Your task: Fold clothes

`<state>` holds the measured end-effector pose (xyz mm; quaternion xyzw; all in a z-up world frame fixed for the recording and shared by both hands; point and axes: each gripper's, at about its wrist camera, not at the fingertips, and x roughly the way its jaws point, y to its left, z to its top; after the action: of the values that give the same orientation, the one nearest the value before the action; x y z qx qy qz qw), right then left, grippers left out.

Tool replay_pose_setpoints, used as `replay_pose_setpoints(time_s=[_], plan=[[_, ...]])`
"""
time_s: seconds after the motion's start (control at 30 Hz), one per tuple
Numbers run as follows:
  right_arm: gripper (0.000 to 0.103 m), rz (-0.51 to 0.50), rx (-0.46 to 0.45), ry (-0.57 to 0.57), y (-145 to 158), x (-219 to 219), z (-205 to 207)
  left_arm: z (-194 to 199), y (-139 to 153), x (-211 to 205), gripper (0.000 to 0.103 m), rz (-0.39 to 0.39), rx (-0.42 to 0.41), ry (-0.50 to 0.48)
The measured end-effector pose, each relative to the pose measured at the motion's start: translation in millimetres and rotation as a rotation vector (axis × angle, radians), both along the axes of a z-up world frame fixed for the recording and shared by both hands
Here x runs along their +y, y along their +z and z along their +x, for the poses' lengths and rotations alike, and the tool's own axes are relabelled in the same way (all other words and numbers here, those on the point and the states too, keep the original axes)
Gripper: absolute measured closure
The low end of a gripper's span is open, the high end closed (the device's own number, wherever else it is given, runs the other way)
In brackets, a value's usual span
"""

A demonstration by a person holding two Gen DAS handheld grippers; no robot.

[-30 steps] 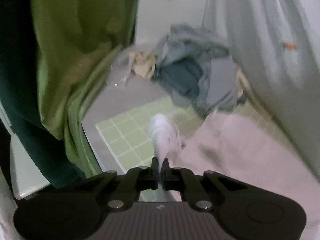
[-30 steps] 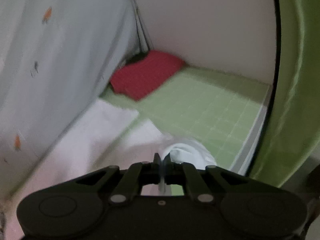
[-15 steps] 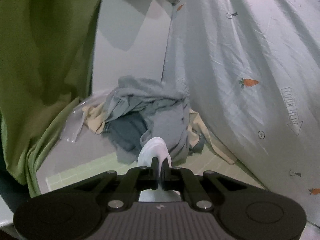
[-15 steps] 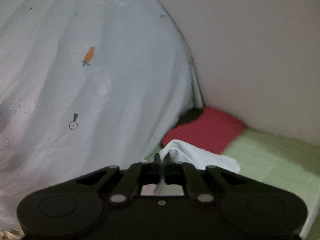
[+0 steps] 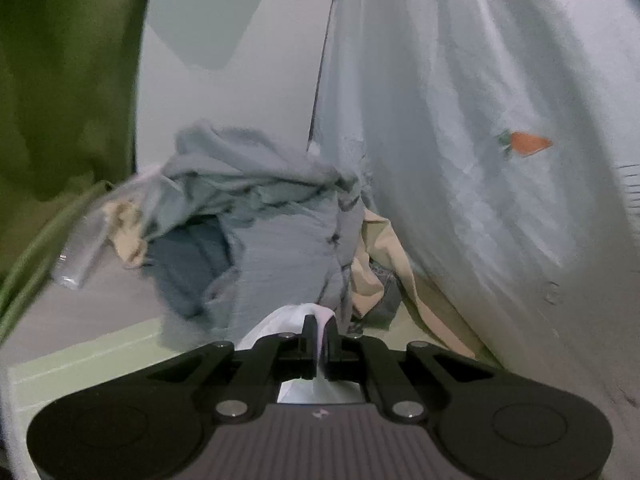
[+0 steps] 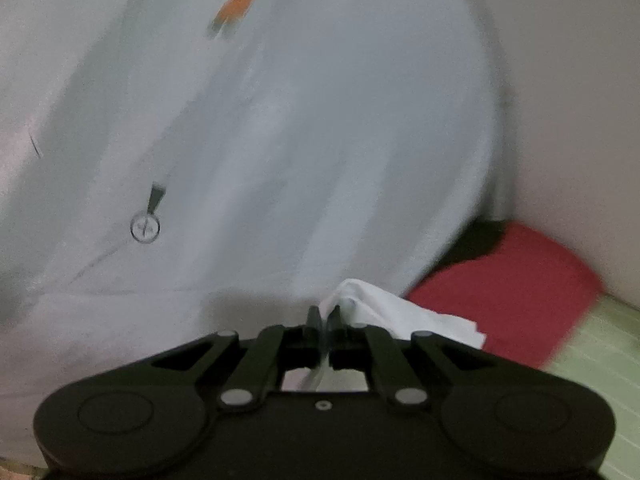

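Observation:
A white garment (image 5: pixel 276 322) is pinched in my left gripper (image 5: pixel 319 322), whose jaws are shut on a bunched fold of it. My right gripper (image 6: pixel 324 314) is shut on another part of the same white garment (image 6: pixel 392 312), which spills out to the right of the fingers. Both views are blurred by motion. A heap of grey and blue clothes (image 5: pixel 256 220) lies just beyond the left gripper. A folded red cloth (image 6: pixel 512 284) lies on the green checked mat (image 6: pixel 600 352) to the right of the right gripper.
A pale sheet with carrot prints (image 5: pixel 480 140) hangs close on the right of the left view and fills the right view as the pale sheet (image 6: pixel 280 140). A green curtain (image 5: pixel 60 100) hangs at the left. A clear plastic bag (image 5: pixel 84 248) and beige cloth (image 5: pixel 380 264) flank the heap.
Both grippers have swept level across the mat toward the hanging sheet, carrying the white garment. The clothes heap and the red cloth now sit closer; the flat white cloth has dropped out of view.

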<state>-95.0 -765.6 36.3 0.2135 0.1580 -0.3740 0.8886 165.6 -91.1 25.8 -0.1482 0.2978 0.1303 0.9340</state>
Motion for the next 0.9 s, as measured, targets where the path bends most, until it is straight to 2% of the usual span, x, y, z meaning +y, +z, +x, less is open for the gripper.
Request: replay_pose_setpoints(time_s=[0.07, 0.13, 0.17, 0.2, 0.23, 0.27, 0.3, 0.47, 0.6, 0.67, 0.83, 0.9], plan=[[0.099, -0.002, 0.05, 0.084, -18, -17, 49, 36, -17, -15, 0.083, 0.04, 0.072, -0.008], [0.092, 0.023, 0.139, 0.108, -38, -33, 89, 51, -26, -26, 0.063, 0.055, 0.107, 0.0], [0.077, 0.035, 0.177, 0.096, -45, -35, 99, 47, -27, -29, 0.054, 0.057, 0.087, -0.002], [0.065, 0.033, 0.182, 0.081, -51, -34, 97, 40, -28, -32, 0.033, 0.067, 0.061, -0.006], [0.059, 0.024, 0.162, 0.08, -55, -32, 87, 33, -29, -34, 0.022, 0.084, 0.043, -0.012], [0.048, 0.023, 0.156, 0.078, -61, -28, 70, 27, -31, -36, 0.022, 0.103, 0.044, -0.027], [0.044, 0.024, 0.158, 0.072, -67, -24, 53, 22, -34, -39, 0.022, 0.121, 0.057, -0.048], [0.04, 0.119, 0.309, -0.116, -116, -15, -45, -6, -47, -53, 0.022, 0.152, 0.141, -0.137], [0.031, 0.272, 0.294, -0.24, -147, -18, -101, -28, -50, -67, 0.022, 0.143, 0.174, -0.197], [0.029, 0.31, 0.273, -0.238, -156, -18, -109, -39, -50, -75, 0.022, 0.14, 0.185, -0.229], [0.029, 0.349, 0.231, -0.198, -163, -22, -96, -64, -44, -94, 0.022, 0.122, 0.188, -0.281], [0.032, 0.348, 0.222, -0.176, -165, -23, -89, -75, -42, -97, 0.022, 0.12, 0.19, -0.294]])
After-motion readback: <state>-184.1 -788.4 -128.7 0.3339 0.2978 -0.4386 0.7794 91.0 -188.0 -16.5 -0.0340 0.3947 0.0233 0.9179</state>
